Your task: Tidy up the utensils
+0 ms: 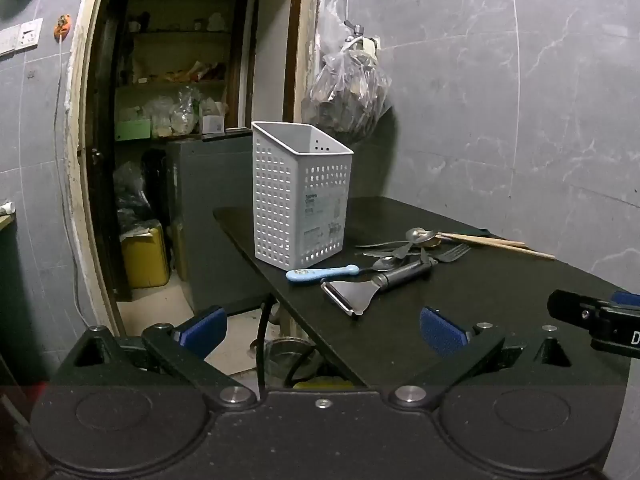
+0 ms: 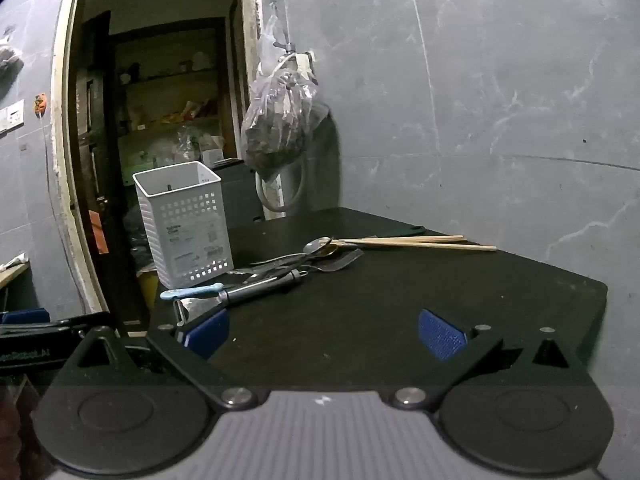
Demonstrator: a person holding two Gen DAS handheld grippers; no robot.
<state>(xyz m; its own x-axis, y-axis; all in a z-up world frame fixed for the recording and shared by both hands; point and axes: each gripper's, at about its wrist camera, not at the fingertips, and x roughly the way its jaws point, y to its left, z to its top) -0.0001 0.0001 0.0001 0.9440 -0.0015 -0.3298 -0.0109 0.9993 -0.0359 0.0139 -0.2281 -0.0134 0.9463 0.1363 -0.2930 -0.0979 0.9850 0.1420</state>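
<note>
A white perforated utensil holder stands upright and empty near the far left corner of the black table. Beside it lies a pile of utensils: a blue-handled utensil, a metal peeler, spoons, a fork and wooden chopsticks. My left gripper hangs open at the table's near left edge, short of the peeler. My right gripper is open over the near part of the table, nothing between its fingers.
A doorway opens behind the table onto cluttered shelves and a yellow canister. A plastic bag hangs on the grey marbled wall. The other gripper's body shows at each view's edge.
</note>
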